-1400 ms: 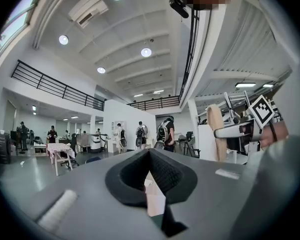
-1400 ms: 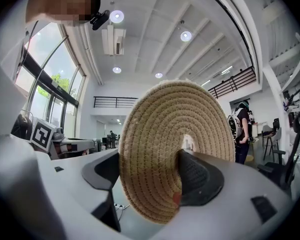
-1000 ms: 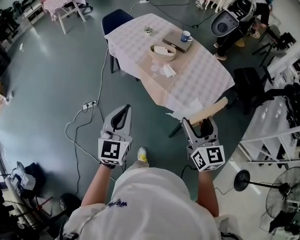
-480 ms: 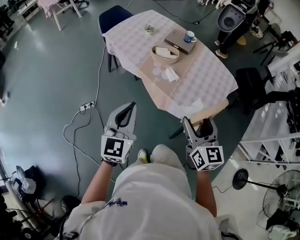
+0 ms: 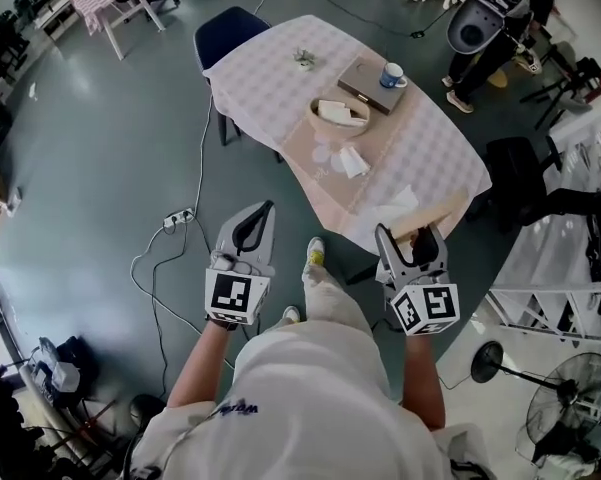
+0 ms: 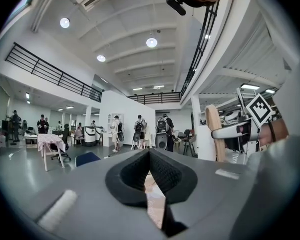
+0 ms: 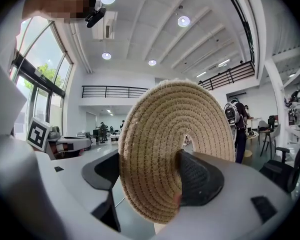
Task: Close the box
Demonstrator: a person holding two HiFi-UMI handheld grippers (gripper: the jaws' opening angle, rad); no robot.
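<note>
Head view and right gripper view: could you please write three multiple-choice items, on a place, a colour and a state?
1. Where is the woven basket? A on the table; B on the floor; C on a shelf.
2. What colour is the chair beside the table? A red; B dark blue; C yellow.
3. The right tongs are: A open and empty; B shut on the woven lid; C out of view.
Answers: 1 A, it stands on the tabletop; 2 B, its seat shows dark blue; 3 B, they pinch the lid between them.
</note>
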